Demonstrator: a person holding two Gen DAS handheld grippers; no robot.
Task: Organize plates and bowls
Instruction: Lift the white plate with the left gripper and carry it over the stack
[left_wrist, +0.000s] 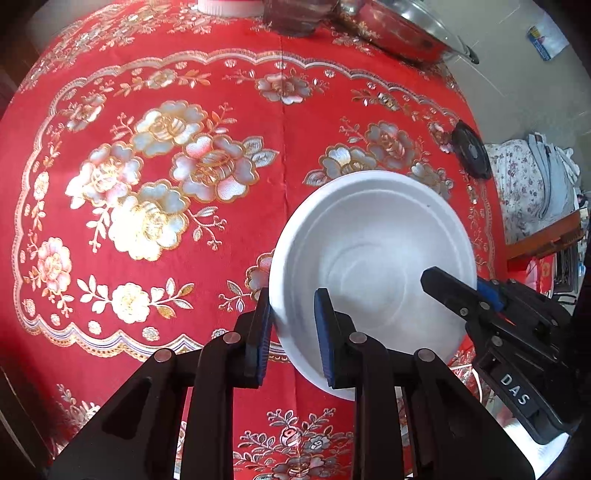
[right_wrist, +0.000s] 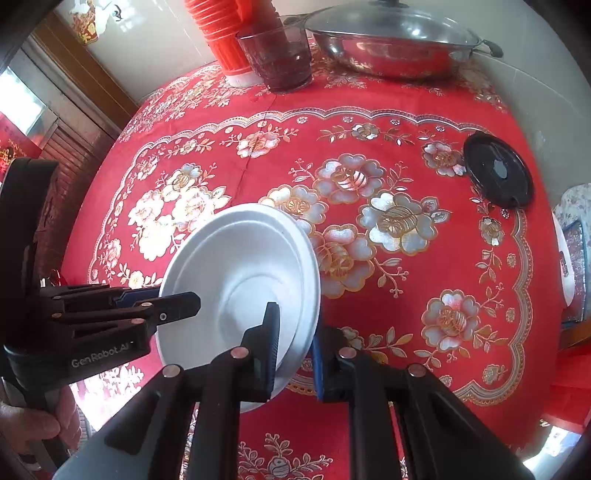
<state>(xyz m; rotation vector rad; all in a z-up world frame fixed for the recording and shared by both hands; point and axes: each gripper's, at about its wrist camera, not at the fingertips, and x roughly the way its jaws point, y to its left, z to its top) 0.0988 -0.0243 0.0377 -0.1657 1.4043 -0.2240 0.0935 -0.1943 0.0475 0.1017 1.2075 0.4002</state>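
Bowls: we count at least two white round foam bowls (right_wrist: 243, 280), nested as a stack; a second rim shows under the top one in the right wrist view, and we cannot tell whether more lie beneath.
Where the bowls are: tilted over the red tablecloth with gold and silver flowers (left_wrist: 147, 192), between the two grippers; we cannot tell whether they touch the cloth.
Grippers: we see two, black plastic with blue ribbed pads.
Left gripper (left_wrist: 293, 332): its jaws straddle the near left rim of the stack, one finger outside and one inside the bowl, with a gap showing at the inner pad.
Right gripper (right_wrist: 295, 354): its jaws pinch the right rim, one finger inside and one beneath.
Other things at the far edge: we count one steel wok with a glass lid (right_wrist: 391, 44), one dark clear tumbler (right_wrist: 284, 59) and one red ribbed flask (right_wrist: 229, 40).
Right edge: one flat round black lid (right_wrist: 498, 170) lies on the cloth.
Hand: one bare hand (right_wrist: 26, 424) grips the left gripper's handle.
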